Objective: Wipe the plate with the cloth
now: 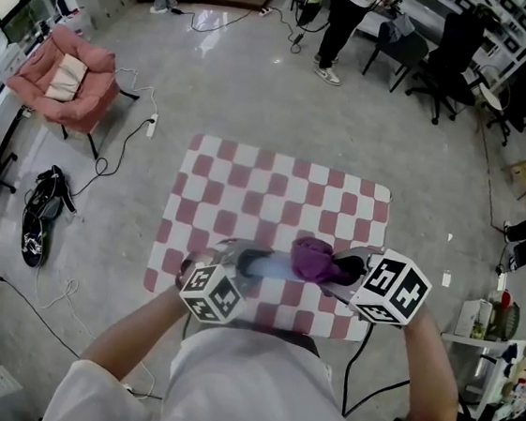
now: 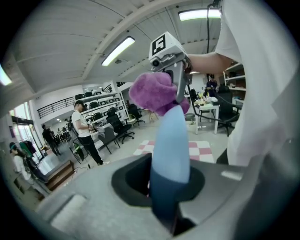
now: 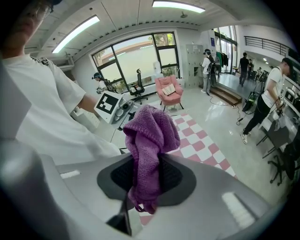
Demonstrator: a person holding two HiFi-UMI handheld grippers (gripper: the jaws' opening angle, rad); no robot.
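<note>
The left tongs point(image 2: 169, 199) clamp a pale blue plate point(image 2: 171, 140); the right tongs point(image 3: 146, 187) clamp a purple knit cloth point(image 3: 151, 133) against its rim, over the near edge of the checked table point(image 1: 275, 187).

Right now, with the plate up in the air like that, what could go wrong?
1. The left gripper pinches the blue plate only at its rim, above the checkered table. A hard push from the purple cloth might tip it loose, and it could fall.
2. The cloth is just a bunched wad in the right gripper. It might slip out, or the hard jaws could bump the plate.
</note>
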